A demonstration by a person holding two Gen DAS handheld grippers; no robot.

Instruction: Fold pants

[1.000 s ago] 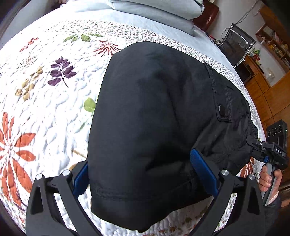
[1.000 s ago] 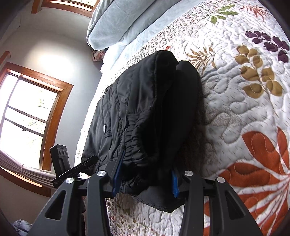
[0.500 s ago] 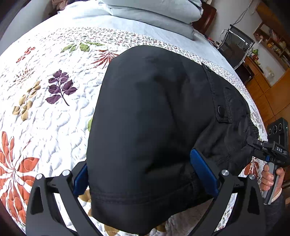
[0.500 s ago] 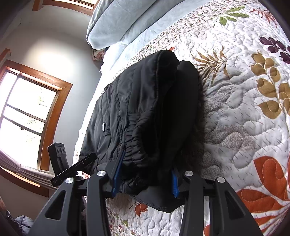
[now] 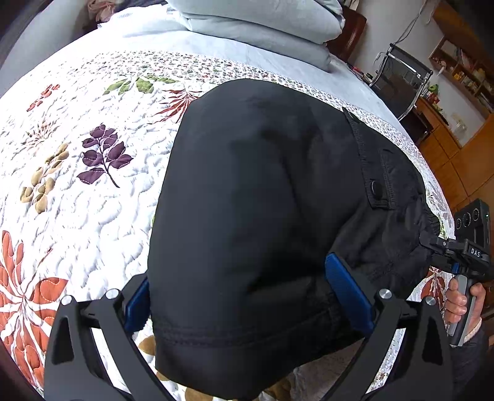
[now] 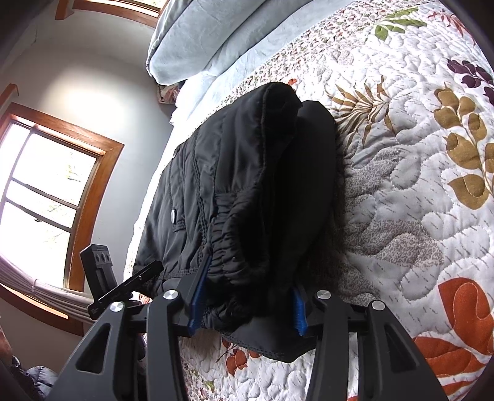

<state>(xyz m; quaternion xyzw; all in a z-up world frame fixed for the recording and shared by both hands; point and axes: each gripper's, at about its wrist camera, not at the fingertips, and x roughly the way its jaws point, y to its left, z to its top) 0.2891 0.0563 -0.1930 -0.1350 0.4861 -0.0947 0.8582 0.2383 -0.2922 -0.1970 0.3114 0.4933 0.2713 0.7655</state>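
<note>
Pants, black and folded into a thick bundle, lie on the floral quilt of the bed, toward its near edge. In the left wrist view the left gripper has its blue pads spread wide on either side of the hem end of the bundle, with the cloth filling the space between them; whether they press it cannot be told. A buttoned pocket flap shows on the upper layer. At the right edge of the bed the right gripper touches the gathered waistband, held by a hand. Grey-blue pillows sit at the far end of the bed, and a chair stands beyond it.

In the right wrist view the right gripper straddles the elastic waistband of the pants, blue pads against the fabric on both sides, clamping the stacked layers. The left gripper appears at the bundle's other end. A window with a wooden frame fills the left side.
</note>
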